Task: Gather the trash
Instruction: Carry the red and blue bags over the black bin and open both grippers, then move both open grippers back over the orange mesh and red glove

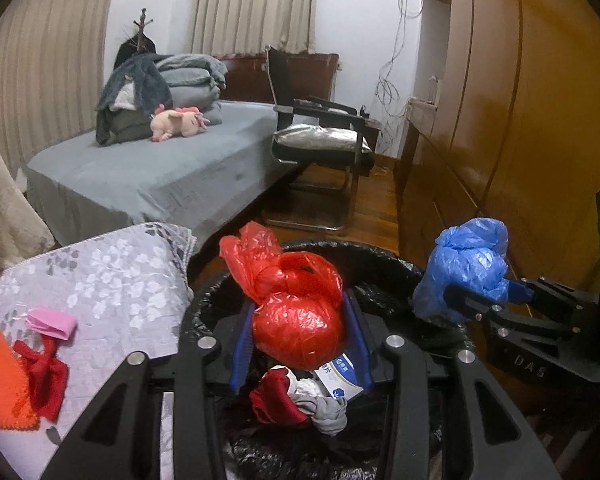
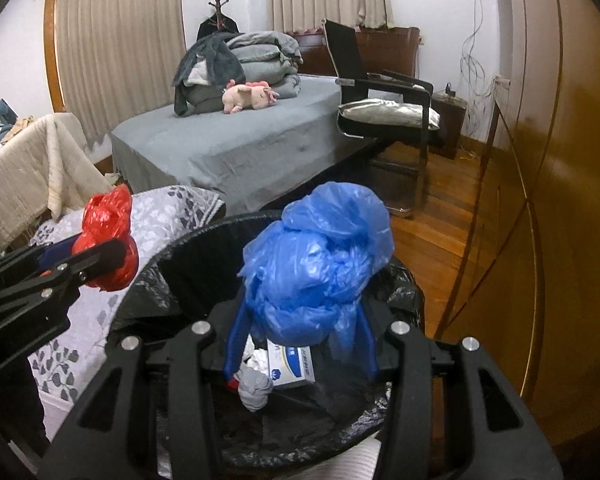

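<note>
My left gripper (image 1: 300, 332) is shut on a knotted red plastic bag (image 1: 296, 308) and holds it over the black-lined trash bin (image 1: 380, 252). My right gripper (image 2: 304, 320) is shut on a crumpled blue plastic bag (image 2: 316, 264), also above the bin (image 2: 188, 240). Each gripper shows in the other's view: the right one with the blue bag (image 1: 464, 268), the left one with the red bag (image 2: 108, 240). Inside the bin lie a white and blue box (image 2: 292, 364), a grey wad (image 2: 254, 390) and a red rag (image 1: 276, 400).
A table with a floral cloth (image 1: 100, 272) stands left of the bin, with a pink scrap (image 1: 52, 322), an orange cloth (image 1: 4, 388) and a red rag (image 1: 44, 376) on it. Beyond are a grey bed (image 1: 152, 168), a black chair (image 1: 320, 136) and a wooden wardrobe (image 1: 540, 120).
</note>
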Motion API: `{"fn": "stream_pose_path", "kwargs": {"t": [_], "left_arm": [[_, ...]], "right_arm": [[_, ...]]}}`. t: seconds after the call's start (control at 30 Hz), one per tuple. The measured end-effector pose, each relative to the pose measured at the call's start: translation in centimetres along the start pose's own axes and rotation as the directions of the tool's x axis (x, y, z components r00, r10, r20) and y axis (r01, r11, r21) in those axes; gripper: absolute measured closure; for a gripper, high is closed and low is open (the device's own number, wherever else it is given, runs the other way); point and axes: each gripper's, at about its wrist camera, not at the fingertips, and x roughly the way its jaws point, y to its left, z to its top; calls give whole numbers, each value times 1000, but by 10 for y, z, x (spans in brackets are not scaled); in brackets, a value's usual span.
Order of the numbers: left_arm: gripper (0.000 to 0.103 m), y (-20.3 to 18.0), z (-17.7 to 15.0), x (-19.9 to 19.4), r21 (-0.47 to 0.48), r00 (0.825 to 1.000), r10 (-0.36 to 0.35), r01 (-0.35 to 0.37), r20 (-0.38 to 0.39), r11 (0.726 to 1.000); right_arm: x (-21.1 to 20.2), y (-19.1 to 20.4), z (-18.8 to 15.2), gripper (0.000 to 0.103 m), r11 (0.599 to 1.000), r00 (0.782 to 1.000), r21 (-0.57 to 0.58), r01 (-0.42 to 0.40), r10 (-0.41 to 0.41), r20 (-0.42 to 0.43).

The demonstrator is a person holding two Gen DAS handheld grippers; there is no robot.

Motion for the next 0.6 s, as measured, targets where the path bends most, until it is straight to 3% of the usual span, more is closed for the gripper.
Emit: {"fn": "stream_pose_path", "kwargs": {"t": [0.13,0.3,0.37,0.43,0.6], "left_arm": [[53,2,-1,11,-5,999,-39,39,-25,999],[34,12,-4,12,-39,998,-59,57,-33,998],[30,19,-4,8,-51,999,-46,44,-28,998],[23,26,-5,3,-64,999,-28,27,-21,998],[12,52,-6,-17,-92,998,55,-54,13,994]], "right_arm": [[11,-1,-3,53,1000,1000,-2,14,-14,-24],[21,-1,-6,34,1000,999,1,27,-27,-38],[19,-1,-7,19,999,999,2,33,-33,-28],[16,1,-8,11,999,999,-2,38,-38,-14],[9,7,-5,7,1000,1000,2,17,-17,-10]]}}
